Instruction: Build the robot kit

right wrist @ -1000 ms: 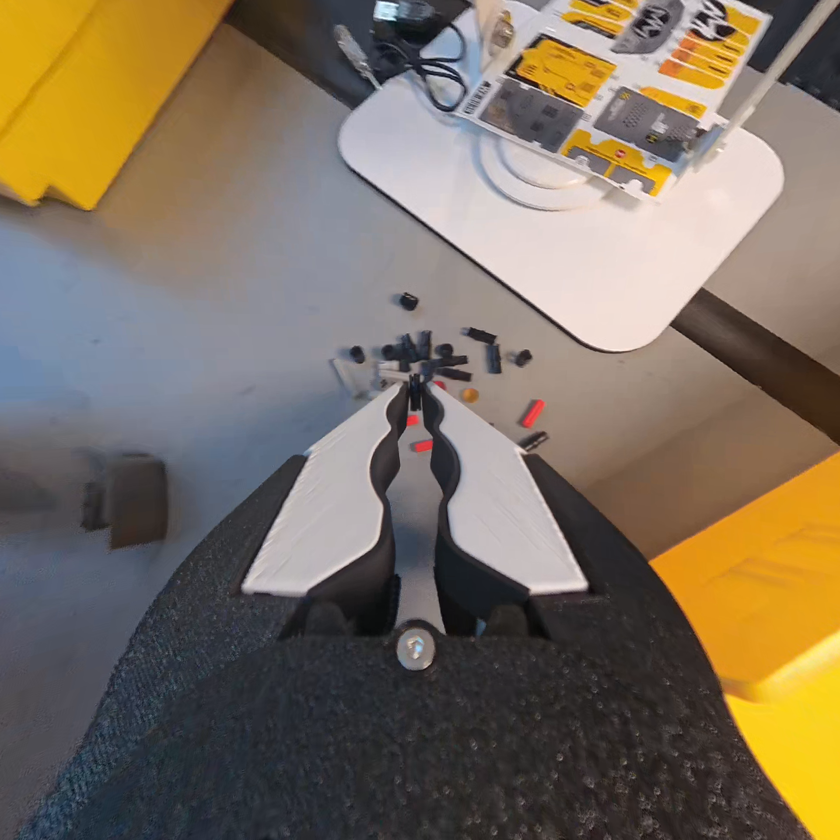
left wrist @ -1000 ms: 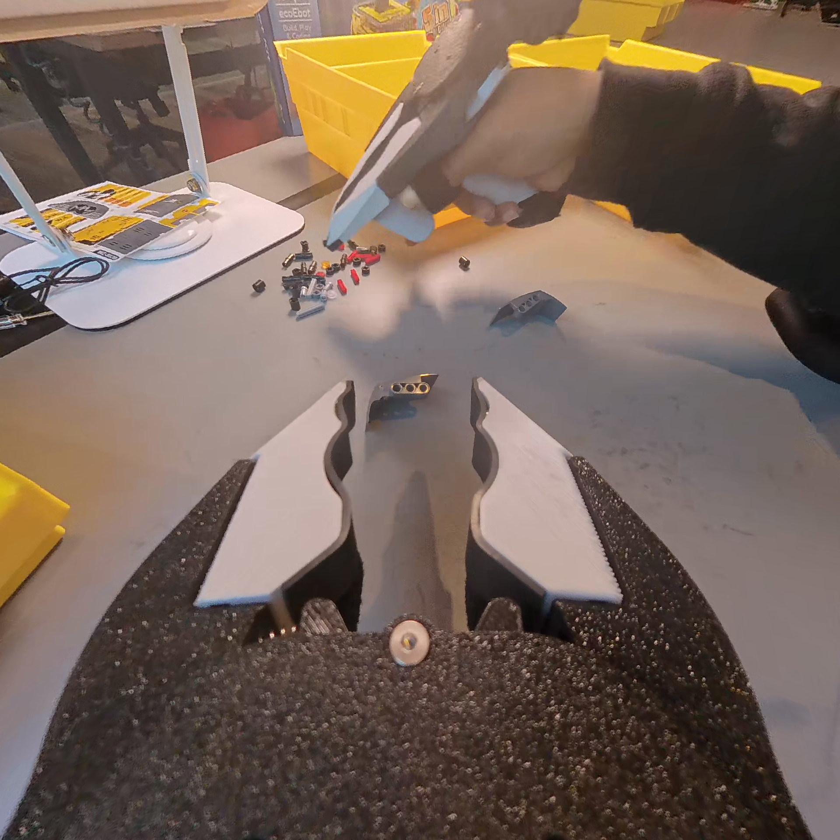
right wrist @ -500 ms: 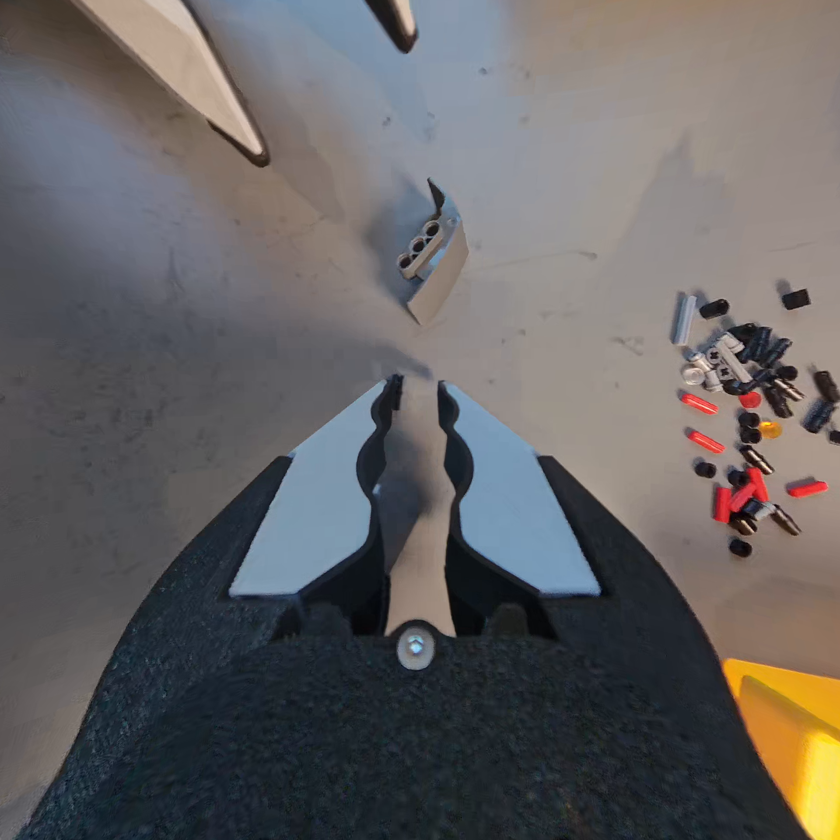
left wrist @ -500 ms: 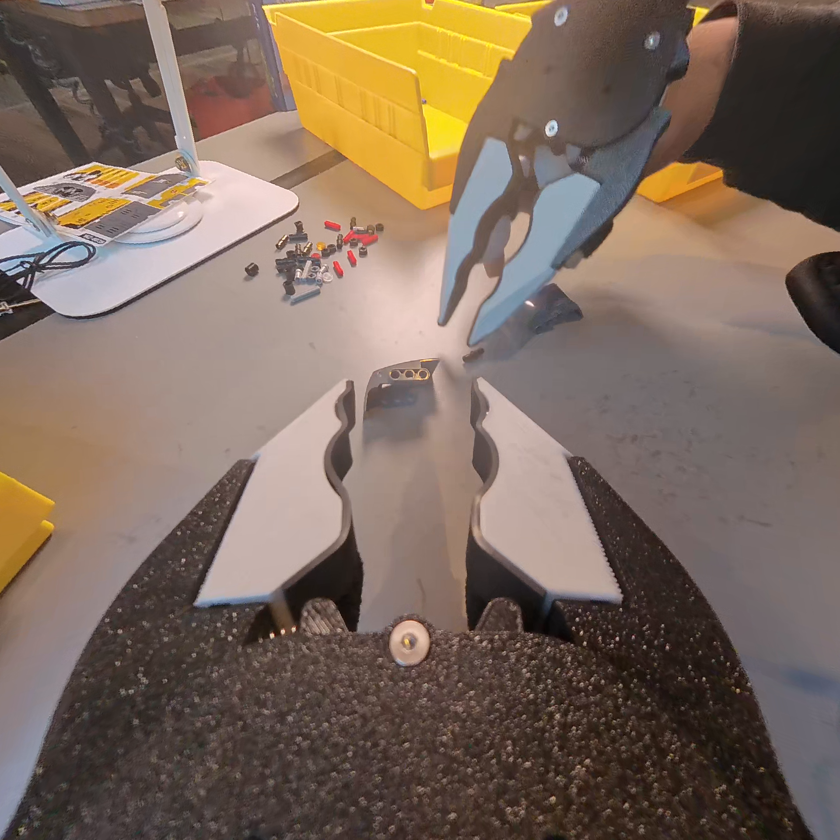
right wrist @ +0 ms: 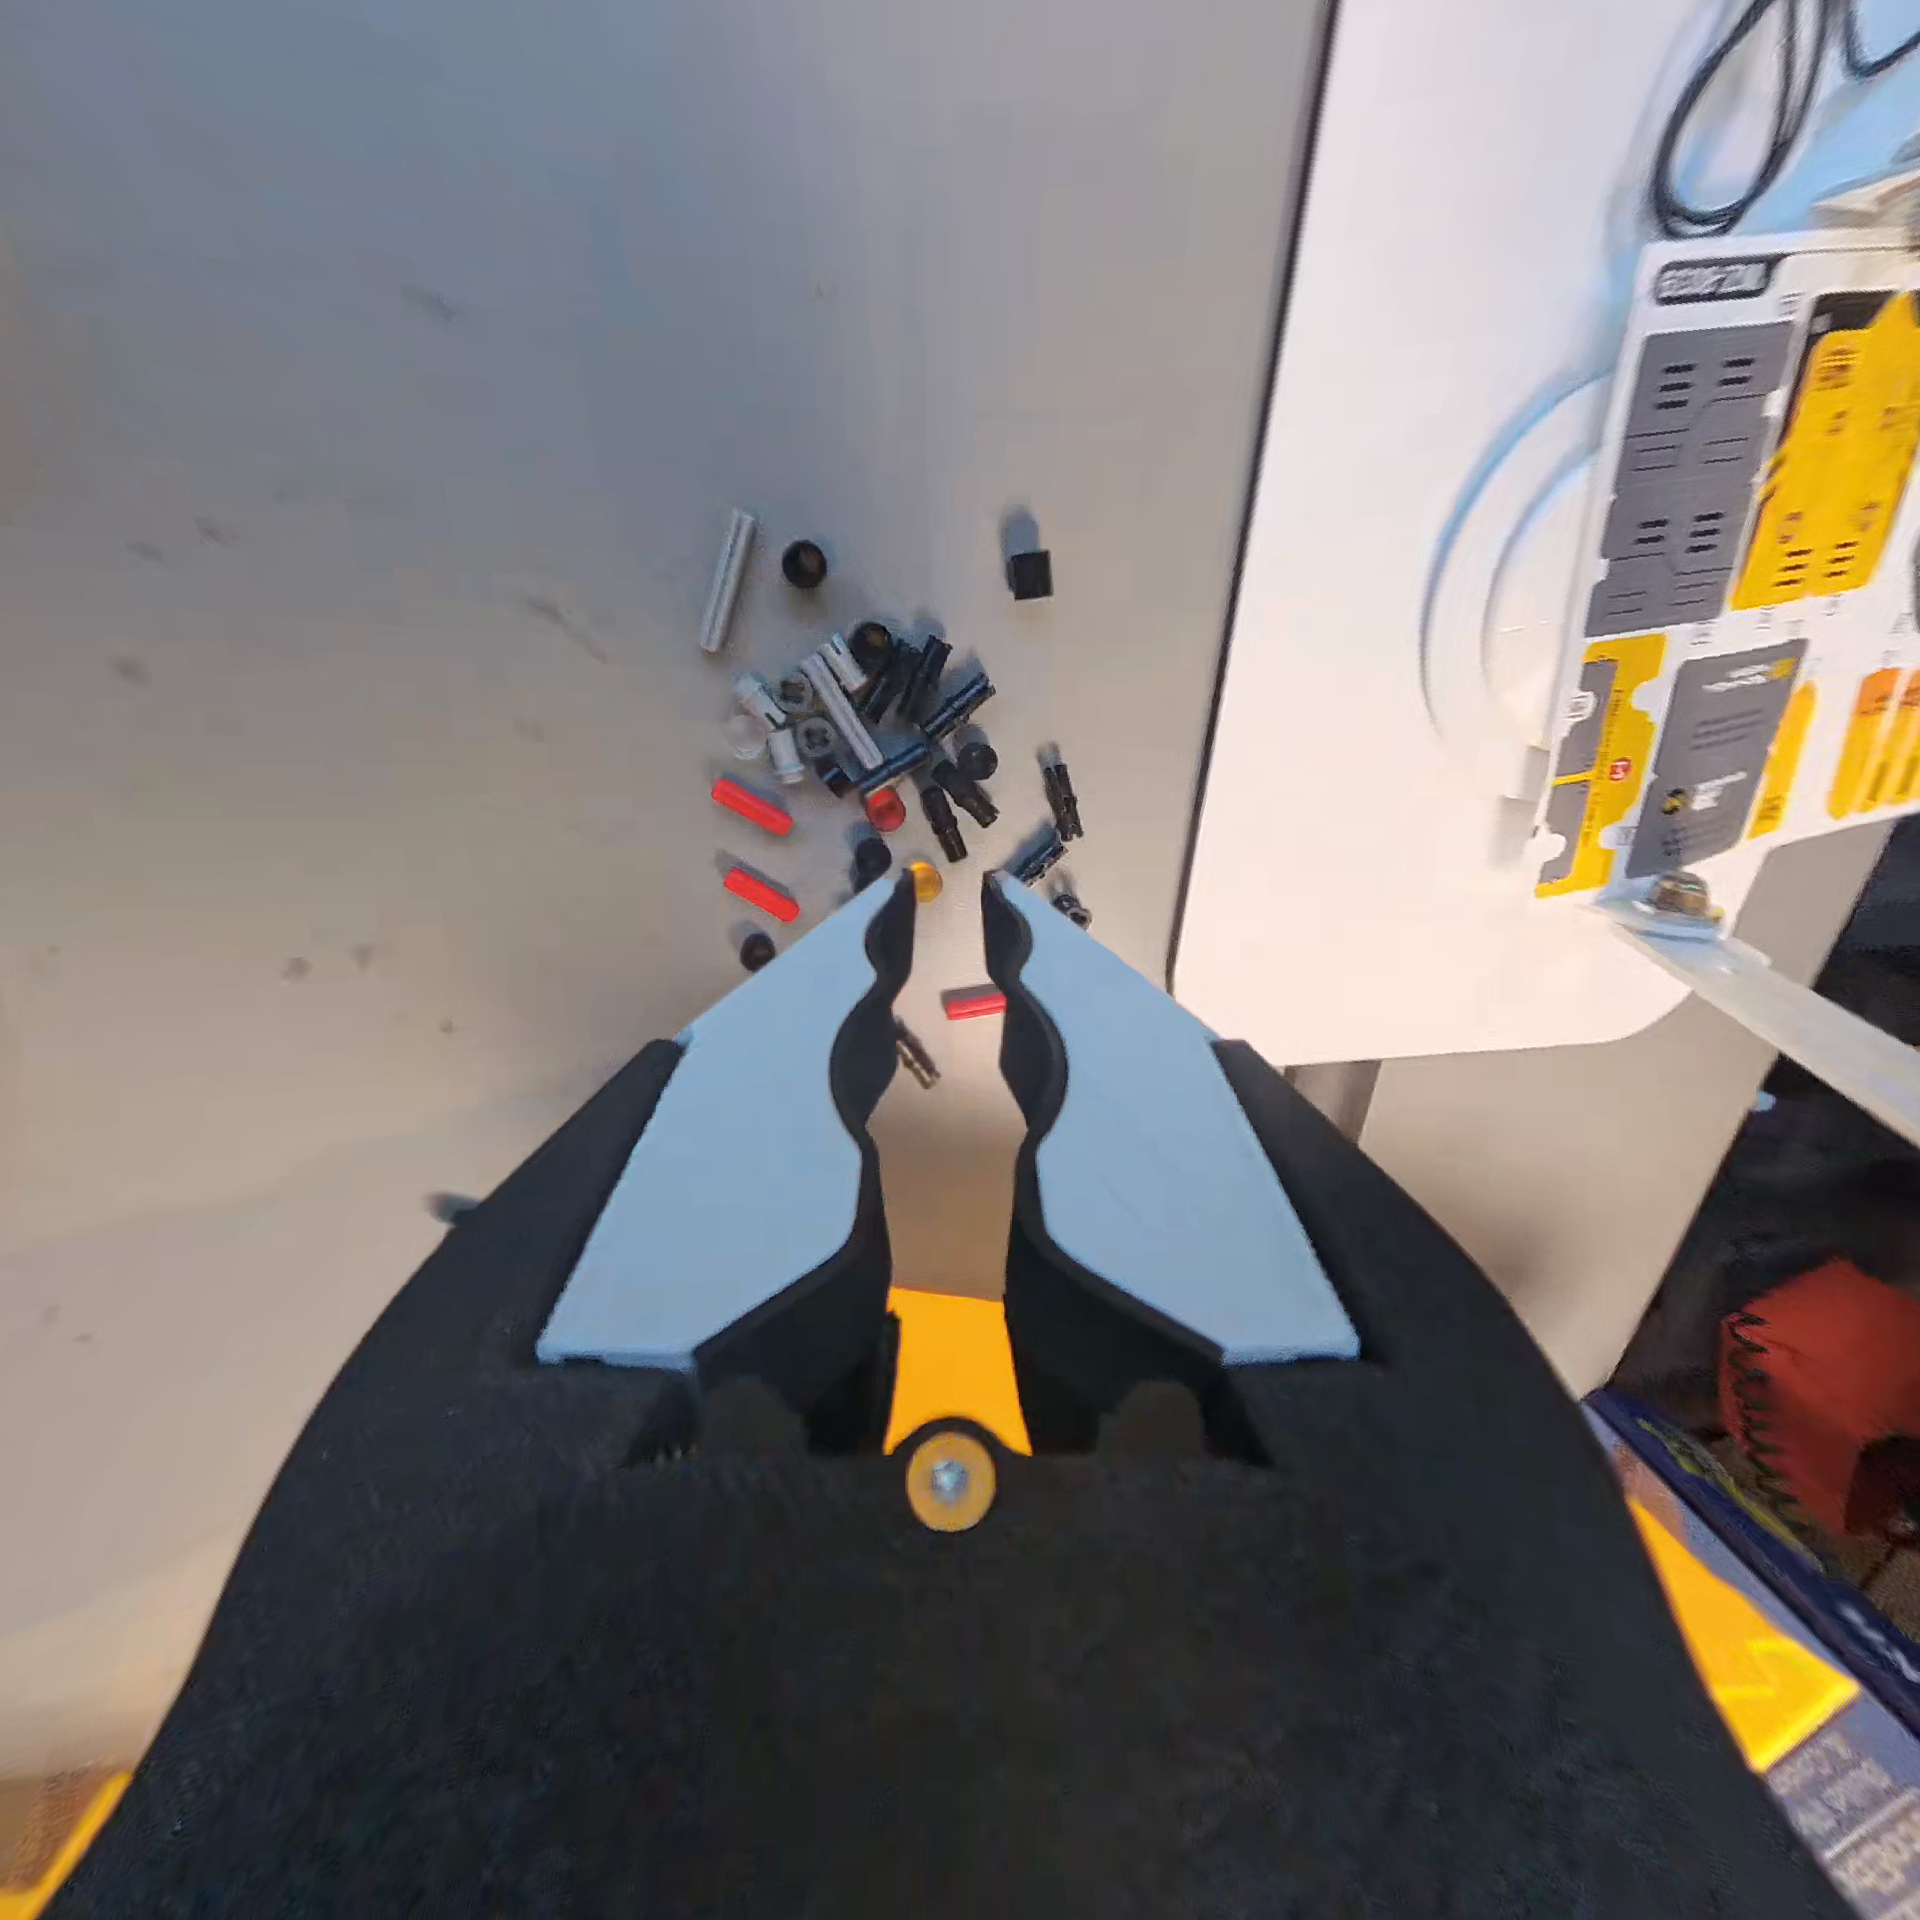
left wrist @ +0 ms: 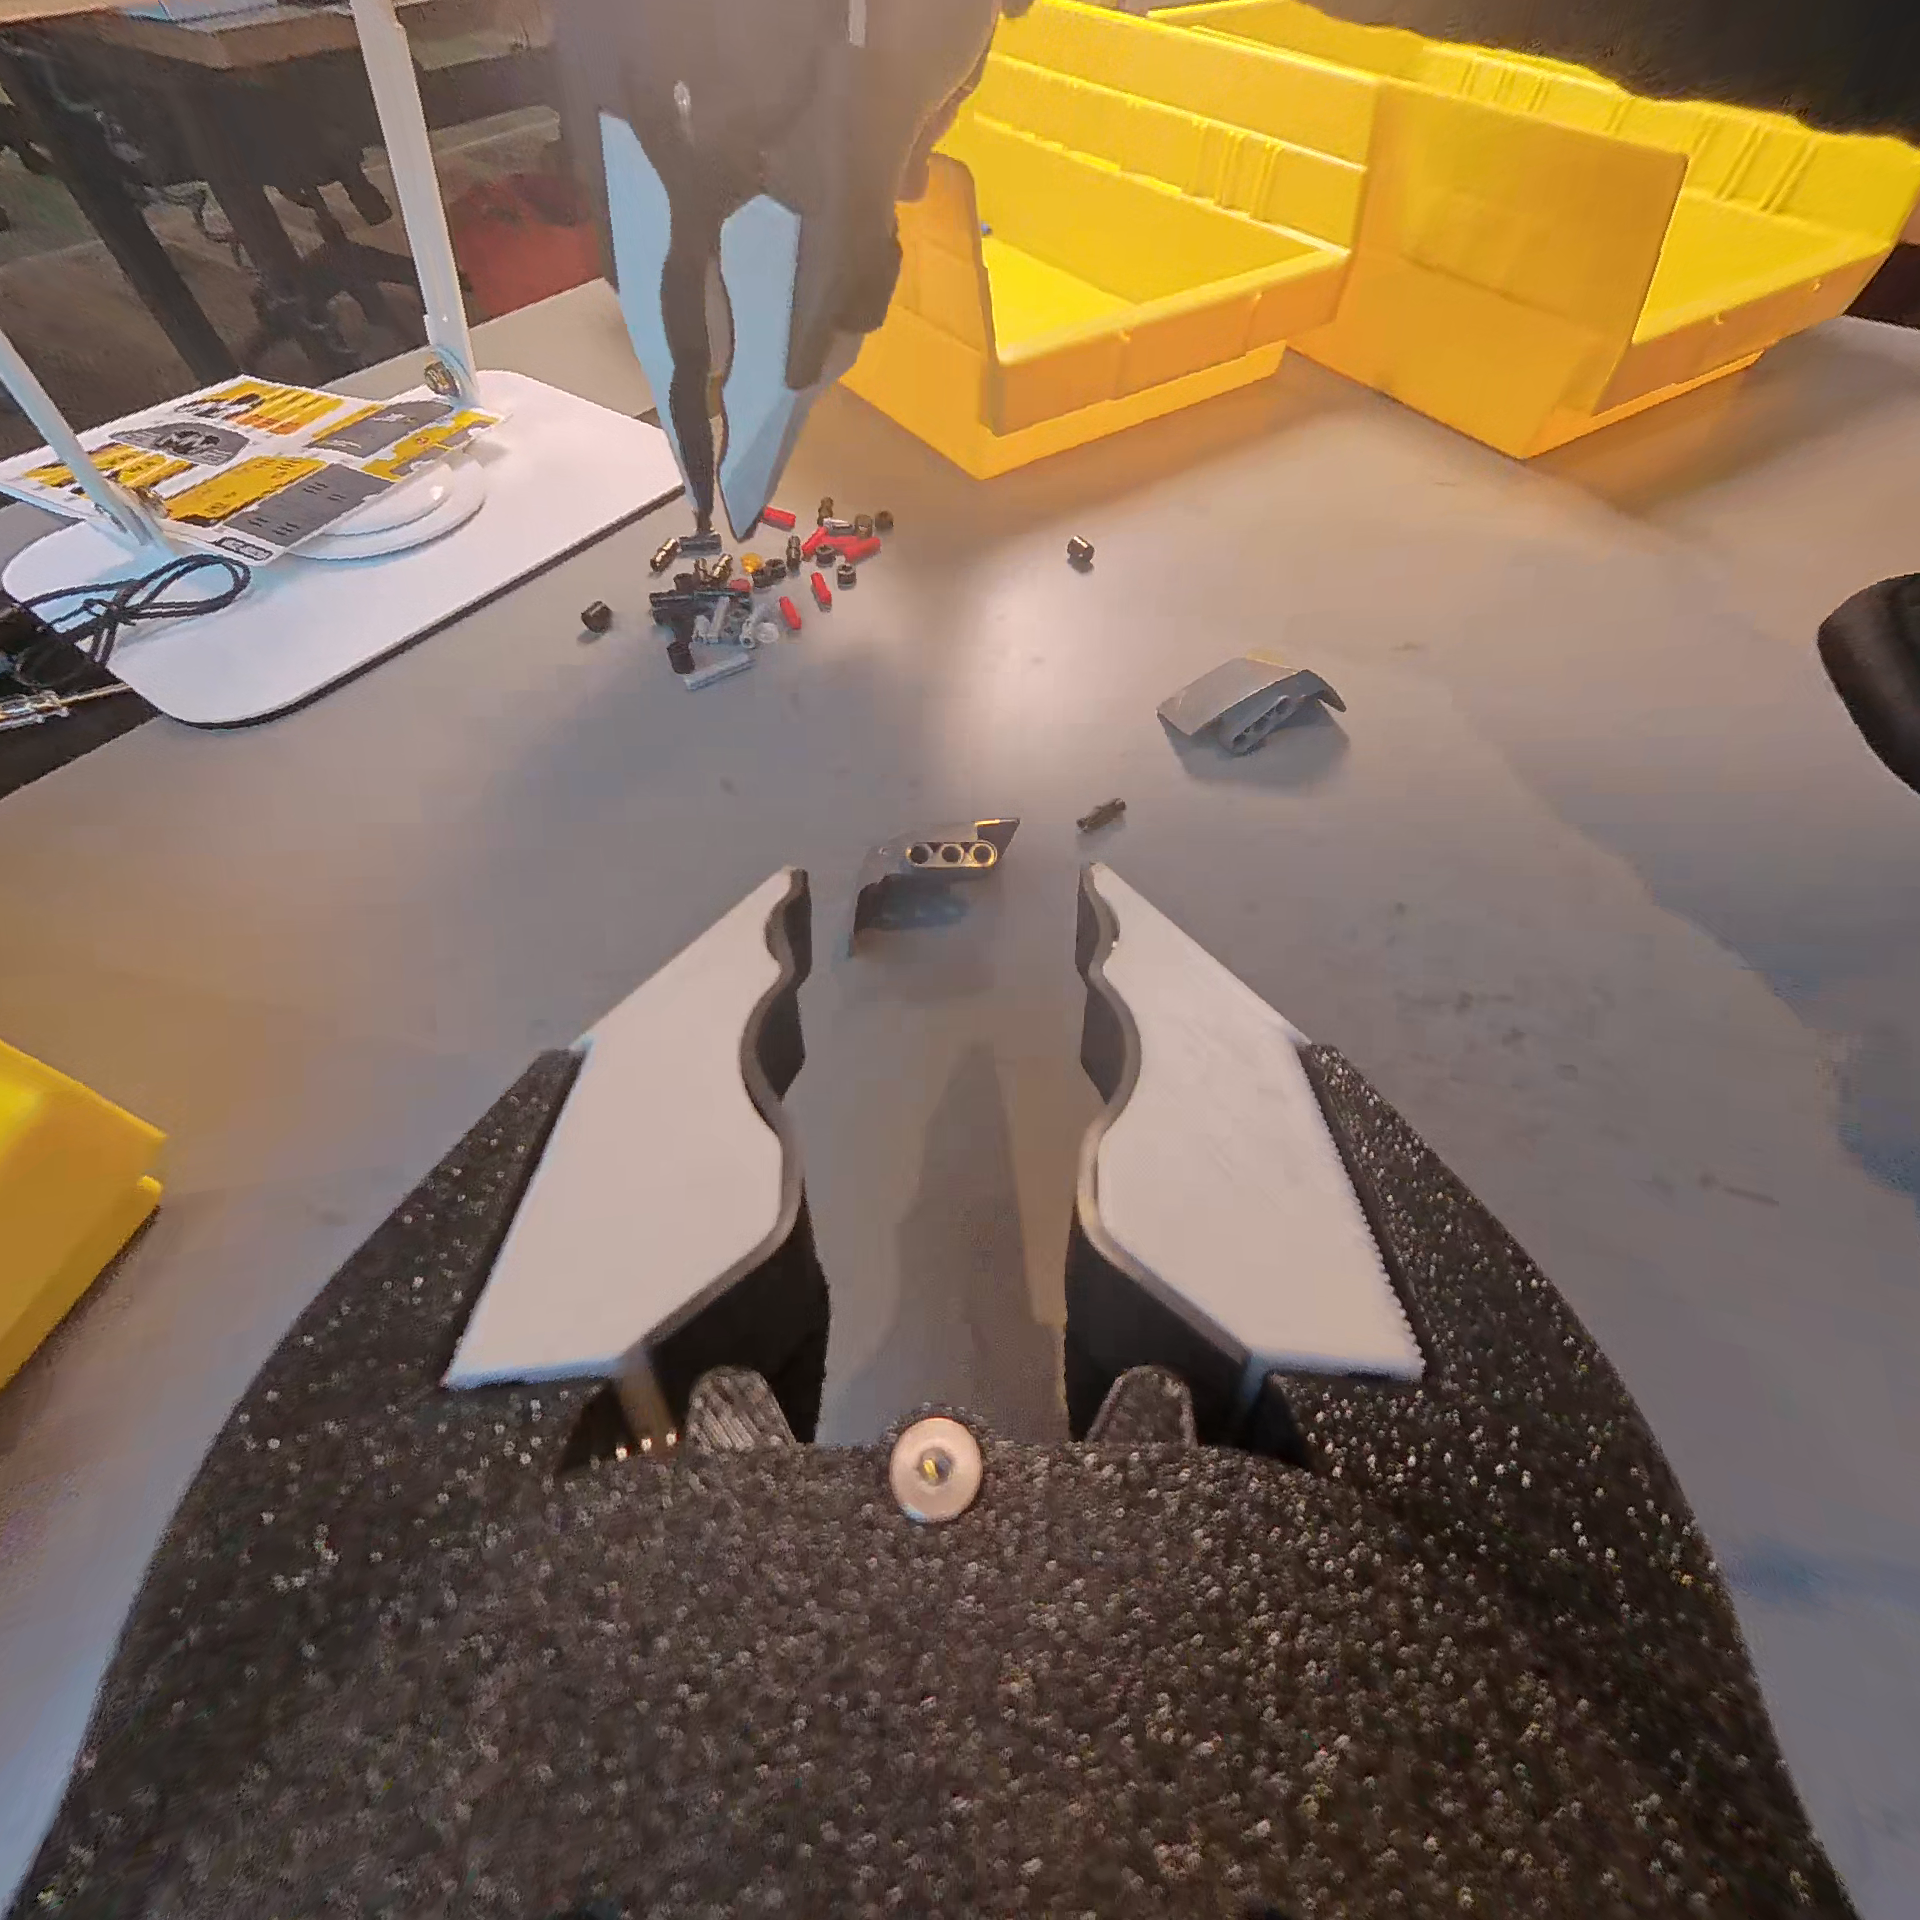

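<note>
The left claw [left wrist: 940,876] hangs low over the grey worktop [left wrist: 416,883] with its jaws spread wide and nothing held. Just ahead of its tips, in line with the gap and touching neither finger, lies a small grey angled piece [left wrist: 940,854] with three holes along one edge. A short black pin [left wrist: 1101,815] lies just beyond the claw's right tip, and a larger grey curved panel [left wrist: 1247,704] sits farther off on the same side. The right claw [right wrist: 948,883] points steeply down at the near edge of a scatter of small parts [right wrist: 873,717]: black pins, red pins, pale grey axles and bushes. Its jaws stand only narrowly apart and grip nothing. An orange round stud [right wrist: 923,881] sits just beside the left tip, though whether they touch cannot be told. A red pin [right wrist: 974,1003] and another black pin [right wrist: 914,1049] show on the worktop through the gap. Beside the scatter lies a white board [right wrist: 1351,727] carrying a yellow and grey sticker sheet [right wrist: 1766,520], and yellow bins [left wrist: 1143,260] stand at the far side.
</note>
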Demonstrator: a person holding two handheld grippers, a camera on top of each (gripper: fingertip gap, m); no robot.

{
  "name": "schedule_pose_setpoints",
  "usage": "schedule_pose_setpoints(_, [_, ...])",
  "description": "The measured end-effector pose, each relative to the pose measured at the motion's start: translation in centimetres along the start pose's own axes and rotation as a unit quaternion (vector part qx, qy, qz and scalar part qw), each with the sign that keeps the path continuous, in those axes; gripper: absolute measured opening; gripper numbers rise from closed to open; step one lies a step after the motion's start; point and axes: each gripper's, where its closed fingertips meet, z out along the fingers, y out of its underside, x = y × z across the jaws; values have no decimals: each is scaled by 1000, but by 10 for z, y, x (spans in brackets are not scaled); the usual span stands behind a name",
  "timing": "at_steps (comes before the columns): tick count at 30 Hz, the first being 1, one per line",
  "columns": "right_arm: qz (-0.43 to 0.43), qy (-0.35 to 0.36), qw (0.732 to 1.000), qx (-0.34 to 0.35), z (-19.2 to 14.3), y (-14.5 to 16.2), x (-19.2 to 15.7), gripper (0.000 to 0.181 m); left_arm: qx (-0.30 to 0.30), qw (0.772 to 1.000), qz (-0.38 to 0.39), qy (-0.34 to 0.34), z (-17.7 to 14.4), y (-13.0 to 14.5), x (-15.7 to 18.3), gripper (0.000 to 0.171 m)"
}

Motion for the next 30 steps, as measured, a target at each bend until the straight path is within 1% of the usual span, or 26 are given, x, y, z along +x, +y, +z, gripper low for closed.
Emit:
schedule_pose_setpoints(4, [-7,-42,999,7,9,-8,0,10,2,1000,-1,-5,-2,-1,-4,51])
schedule_pose_setpoints(8, [-8,-56,998,-20,18,-3,1,9,2,1000,-2,-4,-1,-1,-4,51])
schedule_pose_setpoints(12, [2,-70,997,-22,16,-3,2,7,2,1000,-5,-2,-1,-1,-5,51])
schedule_pose_setpoints(21, [-9,-65,998,-15,18,-5,1,7,0,1000,-10,1,0,1,-5,51])
schedule_pose_setpoints(26, [-26,-78,996,-29,15,0,-3,7,-2,1000,-11,2,0,2,-5,51])
schedule_pose_setpoints(30, [-28,-72,997,-21,14,-1,2,9,-3,1000,-10,3,0,3,-5,51])
